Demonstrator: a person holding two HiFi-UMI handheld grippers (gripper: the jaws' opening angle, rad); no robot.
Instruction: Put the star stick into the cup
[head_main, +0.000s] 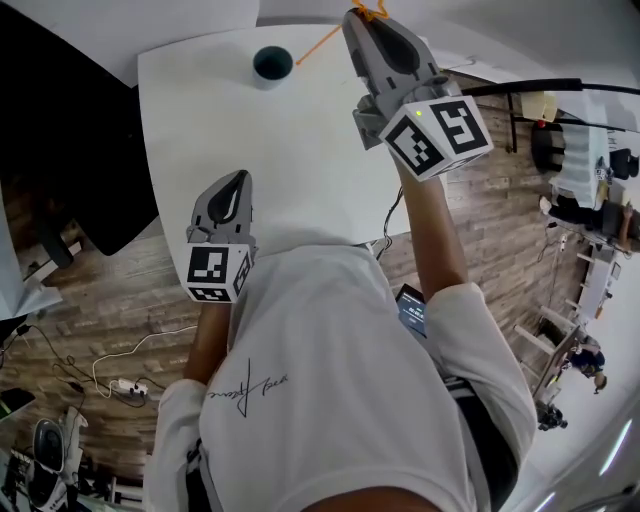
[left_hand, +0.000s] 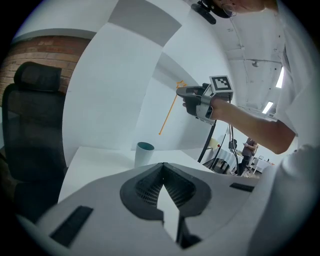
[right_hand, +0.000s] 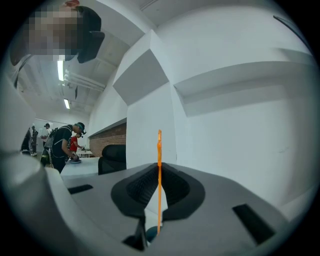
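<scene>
While I am looking down from the head view, the right gripper (head_main: 366, 18) is hanging above the white table (head_main: 300, 170), up and to the right of the cup (head_main: 272, 63). Its jaws are pressing together on the orange star stick (head_main: 318, 42), and in the right gripper view I am seeing the stick running straight through the thin line between the two dark pads. The shaped end of the stick is sticking out at the gripper's tips. The long thin part is slanting down toward the cup. In the left gripper view the low end of the stick is hanging in the air above the cup, a little to the right of its rim, and it is not touching the cup. The stick is not inside the cup.

The cup is standing upright near the far edge of the table, with its dark teal opening facing up. In the right gripper view I am noticing a dark round shape under the jaws, just below the end of the stick; it is looking like the cup's opening, but I cannot tell for sure.

The left gripper (head_main: 238, 180) is hovering over the near part of the table, well apart from the cup. Its jaws are resting together, with nothing between them. A black chair (left_hand: 31, 125) is standing to the left of the cup, beside the table.
</scene>
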